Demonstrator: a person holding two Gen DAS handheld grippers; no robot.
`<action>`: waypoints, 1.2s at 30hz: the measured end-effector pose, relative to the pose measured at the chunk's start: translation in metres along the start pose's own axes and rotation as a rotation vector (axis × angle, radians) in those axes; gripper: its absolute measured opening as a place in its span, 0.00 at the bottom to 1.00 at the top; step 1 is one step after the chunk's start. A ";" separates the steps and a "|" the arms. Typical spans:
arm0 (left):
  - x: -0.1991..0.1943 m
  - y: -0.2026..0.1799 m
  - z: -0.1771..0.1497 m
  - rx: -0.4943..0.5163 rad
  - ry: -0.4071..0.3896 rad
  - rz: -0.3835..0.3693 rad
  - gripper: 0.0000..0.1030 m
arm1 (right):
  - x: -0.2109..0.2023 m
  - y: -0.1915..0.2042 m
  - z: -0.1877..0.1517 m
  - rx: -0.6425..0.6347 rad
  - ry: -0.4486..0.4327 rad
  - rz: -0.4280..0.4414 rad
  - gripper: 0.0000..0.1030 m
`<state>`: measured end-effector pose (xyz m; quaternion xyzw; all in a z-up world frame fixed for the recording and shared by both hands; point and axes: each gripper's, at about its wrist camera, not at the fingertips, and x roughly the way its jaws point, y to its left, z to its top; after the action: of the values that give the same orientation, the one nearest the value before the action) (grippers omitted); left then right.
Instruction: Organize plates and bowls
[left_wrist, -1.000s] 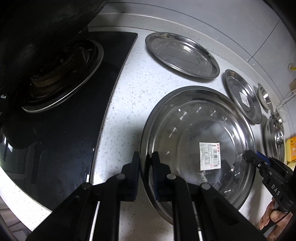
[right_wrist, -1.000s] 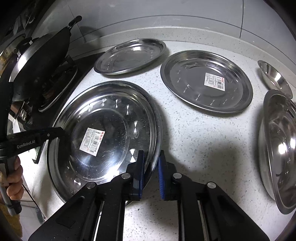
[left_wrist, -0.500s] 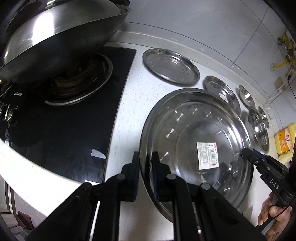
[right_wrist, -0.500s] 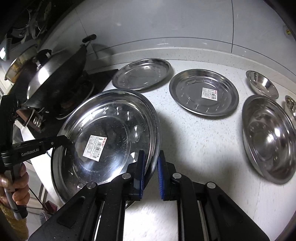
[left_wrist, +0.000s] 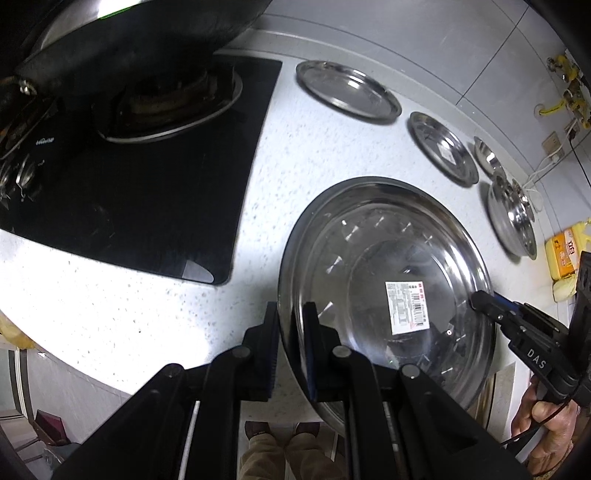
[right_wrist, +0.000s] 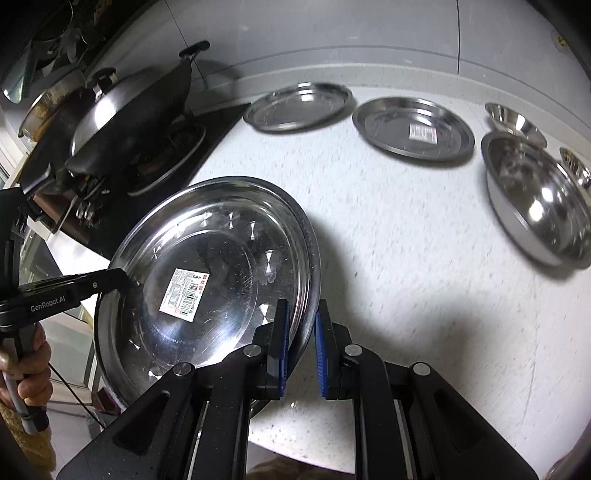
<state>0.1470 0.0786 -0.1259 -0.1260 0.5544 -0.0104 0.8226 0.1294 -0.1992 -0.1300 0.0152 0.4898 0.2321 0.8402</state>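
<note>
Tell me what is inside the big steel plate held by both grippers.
Inside the big steel plate is only a white barcode sticker stuck to its floor. The left gripper and right gripper clamp opposite rims and hide small parts of them.

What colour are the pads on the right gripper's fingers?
Blue; the pads show best in the right wrist view.

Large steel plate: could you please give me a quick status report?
Both hand-held grippers, left and right, shut on opposite rims. Large steel plate lifted off the counter. Nothing in the way.
</note>
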 end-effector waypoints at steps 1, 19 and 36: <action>0.002 0.002 0.000 0.001 0.003 0.001 0.11 | 0.003 0.000 -0.001 0.001 0.005 -0.003 0.12; 0.024 0.010 0.006 0.034 0.044 -0.021 0.11 | 0.026 0.003 -0.010 0.019 0.060 -0.063 0.12; 0.027 0.015 0.007 0.059 0.051 -0.023 0.11 | 0.031 0.011 -0.008 0.016 0.079 -0.103 0.12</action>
<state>0.1623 0.0902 -0.1514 -0.1075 0.5731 -0.0393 0.8114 0.1314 -0.1788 -0.1563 -0.0125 0.5246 0.1848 0.8310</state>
